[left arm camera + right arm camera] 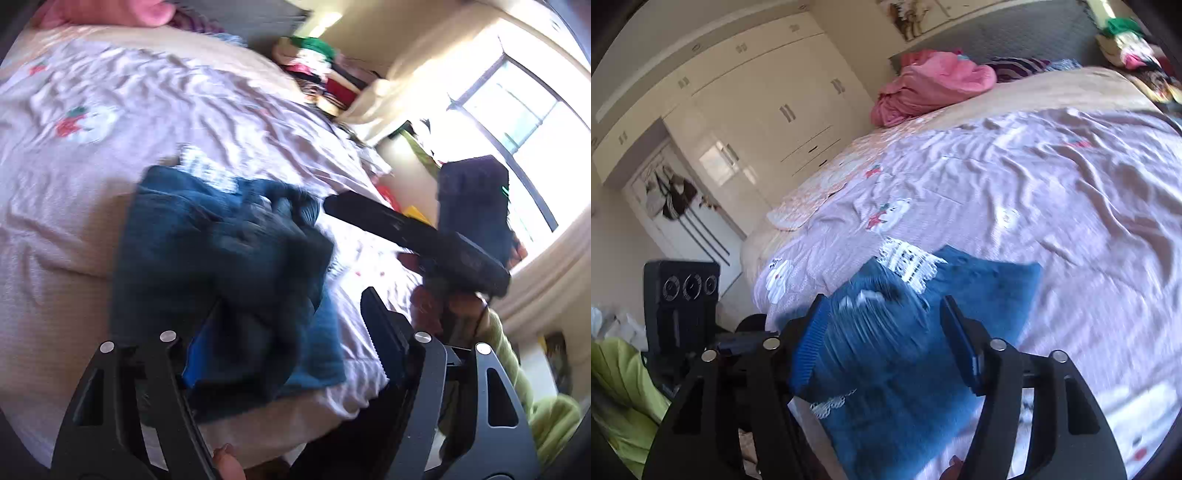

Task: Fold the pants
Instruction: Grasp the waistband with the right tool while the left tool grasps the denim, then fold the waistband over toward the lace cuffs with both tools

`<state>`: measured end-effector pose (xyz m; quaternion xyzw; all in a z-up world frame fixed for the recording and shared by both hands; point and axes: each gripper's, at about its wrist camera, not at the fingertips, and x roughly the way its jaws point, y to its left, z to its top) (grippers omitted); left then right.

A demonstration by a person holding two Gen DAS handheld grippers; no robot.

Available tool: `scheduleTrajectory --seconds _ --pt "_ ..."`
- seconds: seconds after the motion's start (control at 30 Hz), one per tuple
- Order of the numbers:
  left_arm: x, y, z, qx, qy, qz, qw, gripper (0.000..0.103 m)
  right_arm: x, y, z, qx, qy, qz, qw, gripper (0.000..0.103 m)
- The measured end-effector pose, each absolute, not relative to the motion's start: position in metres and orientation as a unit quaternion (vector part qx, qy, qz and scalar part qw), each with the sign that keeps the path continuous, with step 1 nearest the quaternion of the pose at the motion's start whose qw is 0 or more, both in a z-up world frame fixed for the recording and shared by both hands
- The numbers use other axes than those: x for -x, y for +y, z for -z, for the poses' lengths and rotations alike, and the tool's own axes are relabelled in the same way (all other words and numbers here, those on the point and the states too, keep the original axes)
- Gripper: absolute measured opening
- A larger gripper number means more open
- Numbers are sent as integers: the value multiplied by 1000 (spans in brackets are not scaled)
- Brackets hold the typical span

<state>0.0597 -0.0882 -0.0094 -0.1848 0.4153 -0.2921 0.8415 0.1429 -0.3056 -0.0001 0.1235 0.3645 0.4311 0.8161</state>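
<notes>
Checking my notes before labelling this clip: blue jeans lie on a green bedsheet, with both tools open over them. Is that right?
Not quite: the bedsheet is pale pink with small prints, not green, as the right wrist view shows. The rest holds: the blue jeans lie on it, and both the left tool and the right tool are open over them.

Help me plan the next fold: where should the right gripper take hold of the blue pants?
Probably the free edge of the blue pants between the open fingers of the right gripper, nearest the bed's near side. Come in low from there; the crumpled cloth lies flat, so only an edge lifts.
</notes>
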Motion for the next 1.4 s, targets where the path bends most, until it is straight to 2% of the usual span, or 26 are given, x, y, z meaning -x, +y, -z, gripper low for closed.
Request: scheduleTrajectory --seconds 0.07,0.17,0.27,0.37,0.43,0.47,0.5,0.53,0.57,0.6,0.63,0.77,0.87,0.93,1.0,1.1,1.23,1.4 --pt "-48 -101 11 159 417 323 834 69 -139 -311 6 -129 378 -419 815 69" --pt "-43 -110 25 136 447 330 820 69 -136 -308 17 -140 412 -398 807 77" --pt "-37 -99 20 143 446 331 819 69 -132 -302 27 -137 440 -377 803 78" --pt "-36 -79 0 128 412 293 853 69 -132 -295 35 -130 453 -369 801 79" --pt "-34 -70 -4 97 410 245 873 69 -133 -289 38 -131 459 -368 798 73" --pt "-36 -68 -1 85 414 224 878 68 -133 -285 38 -127 459 -370 797 62" --pt "-43 -65 5 70 422 194 883 67 -132 -279 38 -114 460 -366 801 56" --pt "-46 -65 9 64 426 182 884 57 -132 -274 38 -103 460 -365 803 51" --pt "-48 -66 15 55 430 172 885 48 -132 -270 37 -102 459 -369 802 39" --pt "-49 -67 19 48 434 166 884 46 -132 -267 35 -105 458 -375 799 33" --pt "-48 -68 23 38 438 163 883 45 -130 -263 30 -114 449 -387 797 33" --pt "-42 -72 27 7 429 156 890 45 -118 -258 12 -114 402 -427 802 33" --pt "-40 -75 31 1 433 160 887 45 -125 -275 28 -116 427 -392 807 33" --pt "-44 -79 35 1 436 164 885 45 -128 -288 43 -124 450 -371 803 37" --pt "-44 -80 39 -1 440 167 882 45 -127 -294 51 -124 462 -359 801 49" --pt "-42 -80 39 -5 437 170 883 45 -123 -297 40 -110 463 -357 804 56" --pt "-36 -71 22 7 423 172 890 45 -126 -297 0 -92 407 -361 834 61" --pt "-31 -77 4 5 401 192 896 45 -159 -262 -11 -54 415 -375 827 61"
